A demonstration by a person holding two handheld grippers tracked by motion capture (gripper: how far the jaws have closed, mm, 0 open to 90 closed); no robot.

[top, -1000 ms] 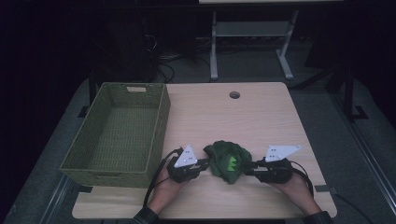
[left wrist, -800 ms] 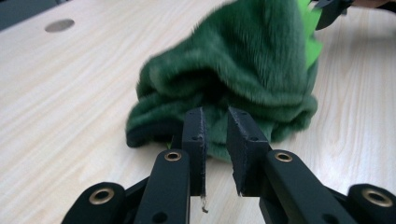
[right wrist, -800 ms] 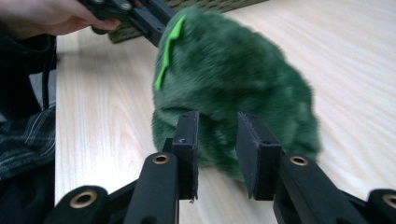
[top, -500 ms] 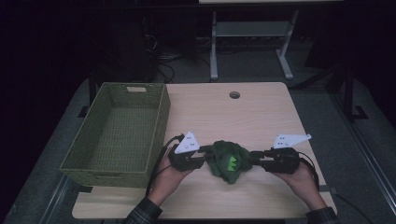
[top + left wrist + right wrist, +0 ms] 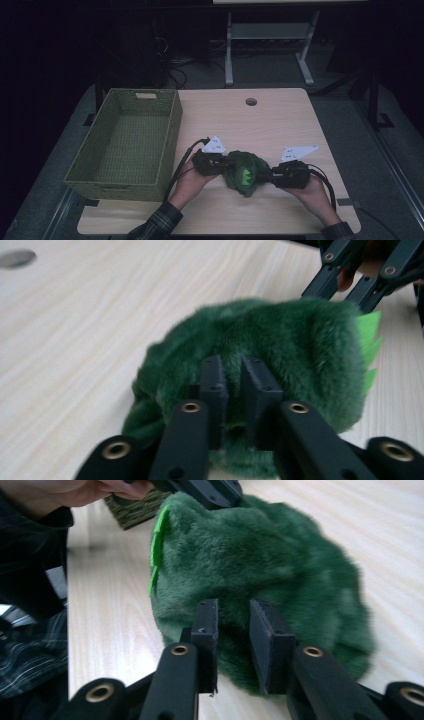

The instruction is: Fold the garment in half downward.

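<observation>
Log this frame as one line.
left gripper: shut on furry green plush toy | right gripper: shut on toy | green woven basket: empty

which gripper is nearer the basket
Left. The left gripper is just right of the basket, at the green plush; the right gripper is on the plush's far side.

Both tools have shifted a little farther from the near edge of the worktop, carrying the green plush toy with them. The left tool and right tool have just been closing, each pinching the toy's fur between its jaws.
</observation>
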